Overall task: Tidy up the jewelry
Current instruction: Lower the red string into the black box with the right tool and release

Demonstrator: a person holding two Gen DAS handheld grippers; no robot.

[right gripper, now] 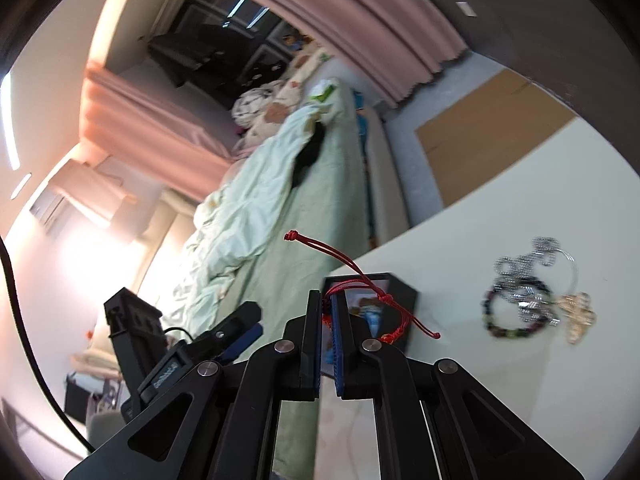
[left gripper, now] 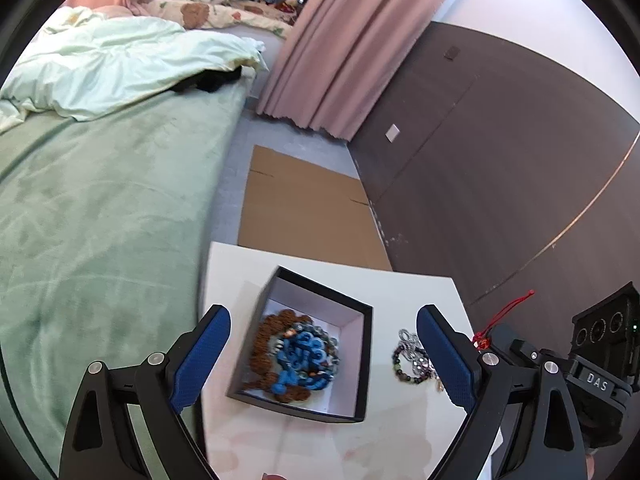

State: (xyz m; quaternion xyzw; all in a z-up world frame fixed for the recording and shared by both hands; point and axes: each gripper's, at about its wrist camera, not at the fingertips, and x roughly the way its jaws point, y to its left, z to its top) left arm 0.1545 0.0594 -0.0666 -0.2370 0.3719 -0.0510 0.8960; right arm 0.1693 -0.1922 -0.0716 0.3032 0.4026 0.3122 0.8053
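A black box with a white inside (left gripper: 352, 312) stands on the white table (left gripper: 416, 292) and holds brown and blue bead jewelry (left gripper: 298, 354). My left gripper (left gripper: 322, 354) is open, its blue fingers on either side of the box. A dark bead bracelet and silver chain (left gripper: 412, 356) lie on the table right of the box. My right gripper (right gripper: 330, 304) is shut on a red cord bracelet (right gripper: 360, 276), held above the box (right gripper: 404, 292). The right gripper also shows in the left wrist view (left gripper: 486, 340). Loose jewelry (right gripper: 524, 300) lies at the right.
A bed with a green blanket (left gripper: 100, 220) runs along the table's left side. Flat cardboard (left gripper: 304, 208) lies on the floor beyond the table. A dark wall panel (left gripper: 500, 160) is at the right, pink curtains (left gripper: 332, 40) behind.
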